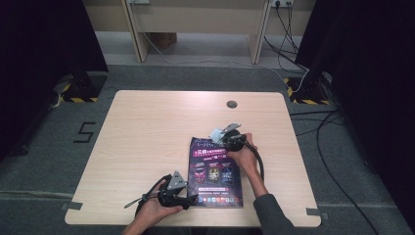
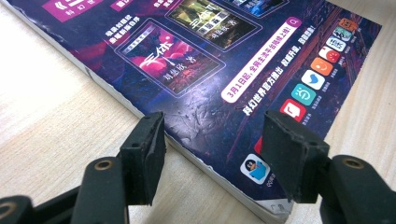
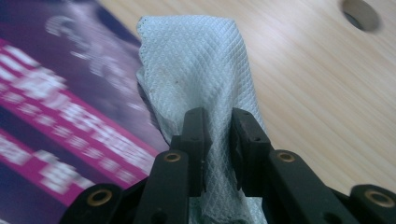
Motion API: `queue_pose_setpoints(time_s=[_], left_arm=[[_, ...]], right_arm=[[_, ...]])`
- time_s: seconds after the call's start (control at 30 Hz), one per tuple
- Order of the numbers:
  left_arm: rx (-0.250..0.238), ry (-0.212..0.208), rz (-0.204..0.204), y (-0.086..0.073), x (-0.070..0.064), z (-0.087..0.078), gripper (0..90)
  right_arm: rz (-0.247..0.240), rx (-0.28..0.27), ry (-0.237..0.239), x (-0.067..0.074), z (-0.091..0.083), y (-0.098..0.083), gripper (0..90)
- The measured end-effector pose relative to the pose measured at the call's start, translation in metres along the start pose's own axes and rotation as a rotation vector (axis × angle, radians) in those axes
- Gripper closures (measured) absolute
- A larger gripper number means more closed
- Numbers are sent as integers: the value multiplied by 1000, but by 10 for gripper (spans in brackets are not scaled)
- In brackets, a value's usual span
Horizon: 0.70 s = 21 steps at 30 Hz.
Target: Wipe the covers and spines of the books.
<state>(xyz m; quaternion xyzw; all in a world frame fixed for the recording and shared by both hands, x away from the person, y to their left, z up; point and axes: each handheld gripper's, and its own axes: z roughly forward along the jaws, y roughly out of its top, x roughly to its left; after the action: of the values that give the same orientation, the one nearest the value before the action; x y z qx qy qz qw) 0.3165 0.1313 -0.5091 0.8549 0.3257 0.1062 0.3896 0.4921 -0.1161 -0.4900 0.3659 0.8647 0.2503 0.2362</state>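
The right gripper (image 3: 218, 140) pinches a pale, diamond-textured cloth (image 3: 196, 70) over the dark purple glossy magazine's (image 1: 215, 169) far edge — the left gripper (image 2: 212, 154), jaws apart, holds nothing at its near-left corner, near the wooden table's (image 1: 147, 132) front edge.

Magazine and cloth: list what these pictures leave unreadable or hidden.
- Magazine cover print: too small in the high view, blurred in the right gripper view, cut off by the frame edges in the left gripper view.
- Cloth: its lower end is hidden behind the right gripper, which pinches it.
- Left gripper: whether its pads touch the magazine's corner cannot be told.
- Right hand covers part of the magazine's right edge in the high view.
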Motion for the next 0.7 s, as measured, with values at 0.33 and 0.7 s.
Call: queue_pose_setpoints(time_s=[0.33, 0.7], left_arm=[[0, -2, -6, 0, 0, 0, 394], [3, -1, -3, 0, 0, 0, 393]], right_arm=[[93, 6, -14, -15, -7, -14, 768], [-22, -23, 68, 30, -1, 9, 765]])
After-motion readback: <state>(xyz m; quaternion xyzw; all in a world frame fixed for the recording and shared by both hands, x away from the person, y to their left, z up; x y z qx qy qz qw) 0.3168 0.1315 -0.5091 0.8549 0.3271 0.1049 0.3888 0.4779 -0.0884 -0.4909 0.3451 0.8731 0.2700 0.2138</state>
